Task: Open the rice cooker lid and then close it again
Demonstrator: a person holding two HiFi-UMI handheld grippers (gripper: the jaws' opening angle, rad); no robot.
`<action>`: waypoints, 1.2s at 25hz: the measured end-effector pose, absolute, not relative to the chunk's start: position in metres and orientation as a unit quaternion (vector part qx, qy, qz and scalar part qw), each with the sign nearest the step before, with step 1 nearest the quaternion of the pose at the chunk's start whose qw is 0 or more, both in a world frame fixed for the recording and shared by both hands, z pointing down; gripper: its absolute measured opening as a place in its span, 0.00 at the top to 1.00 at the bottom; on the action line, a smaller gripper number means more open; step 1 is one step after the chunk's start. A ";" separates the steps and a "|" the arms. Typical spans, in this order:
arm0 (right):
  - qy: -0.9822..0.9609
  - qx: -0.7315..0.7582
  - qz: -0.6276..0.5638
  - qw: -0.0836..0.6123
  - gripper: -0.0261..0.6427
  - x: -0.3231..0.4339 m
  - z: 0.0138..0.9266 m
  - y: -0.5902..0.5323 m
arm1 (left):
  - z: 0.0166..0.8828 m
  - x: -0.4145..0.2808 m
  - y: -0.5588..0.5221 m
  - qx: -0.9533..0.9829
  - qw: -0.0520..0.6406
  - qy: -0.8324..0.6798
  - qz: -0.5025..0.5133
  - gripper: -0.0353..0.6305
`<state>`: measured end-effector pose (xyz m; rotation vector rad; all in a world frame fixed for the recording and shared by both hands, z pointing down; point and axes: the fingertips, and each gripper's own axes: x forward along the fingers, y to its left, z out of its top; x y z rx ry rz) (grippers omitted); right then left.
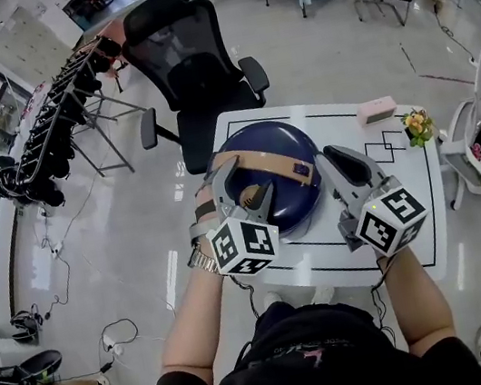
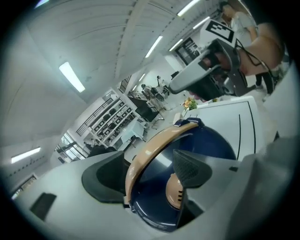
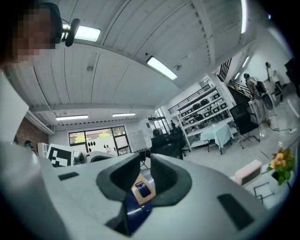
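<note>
Nearest, the person's two forearms reach over the near edge of the white tabletop (image 1: 407, 194). The left hand-held gripper (image 1: 244, 186) is tilted down over the dark blue rice cooker (image 1: 273, 144). Its jaws stand wide apart, with the tan handle (image 2: 150, 150) of the lid passing between them, and the pads do not press on it. The right hand-held gripper (image 1: 338, 159) is just beside the right side of the cooker, near the right end of the handle. Its jaws are only a little apart and hold nothing; the handle end with a small blue button (image 3: 142, 190) shows through the gap. The cooker stands in the middle of the tabletop with its lid down. Farther right lie a pink box (image 1: 376, 109) and small flowers (image 1: 416, 124). Behind the tabletop stands a black office chair (image 1: 191, 67).
</note>
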<state>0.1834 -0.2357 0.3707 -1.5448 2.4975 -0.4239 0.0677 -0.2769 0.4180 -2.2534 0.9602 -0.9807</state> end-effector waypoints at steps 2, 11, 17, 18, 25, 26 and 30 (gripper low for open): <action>0.841 -0.515 -0.144 0.083 0.88 0.183 0.374 -0.237 | 0.420 0.071 -0.280 -0.817 0.267 0.346 -0.375 0.46; 0.840 -0.515 -0.156 0.069 0.96 0.175 0.383 -0.245 | 0.430 0.085 -0.291 -0.819 0.301 0.302 -0.384 0.47; 0.834 -0.520 -0.177 0.044 0.96 0.164 0.395 -0.254 | 0.435 0.099 -0.293 -0.814 0.348 0.260 -0.385 0.55; 0.832 -0.523 -0.179 0.042 0.96 0.162 0.396 -0.256 | 0.435 0.100 -0.293 -0.813 0.356 0.252 -0.386 0.57; 0.816 -0.545 -0.191 0.030 0.96 0.154 0.406 -0.259 | 0.439 0.105 -0.295 -0.811 0.390 0.208 -0.383 0.63; 0.814 -0.548 -0.193 0.029 0.96 0.153 0.407 -0.260 | 0.439 0.106 -0.295 -0.811 0.394 0.202 -0.382 0.63; 0.807 -0.556 -0.198 0.019 0.96 0.152 0.413 -0.262 | 0.439 0.109 -0.294 -0.812 0.402 0.184 -0.380 0.64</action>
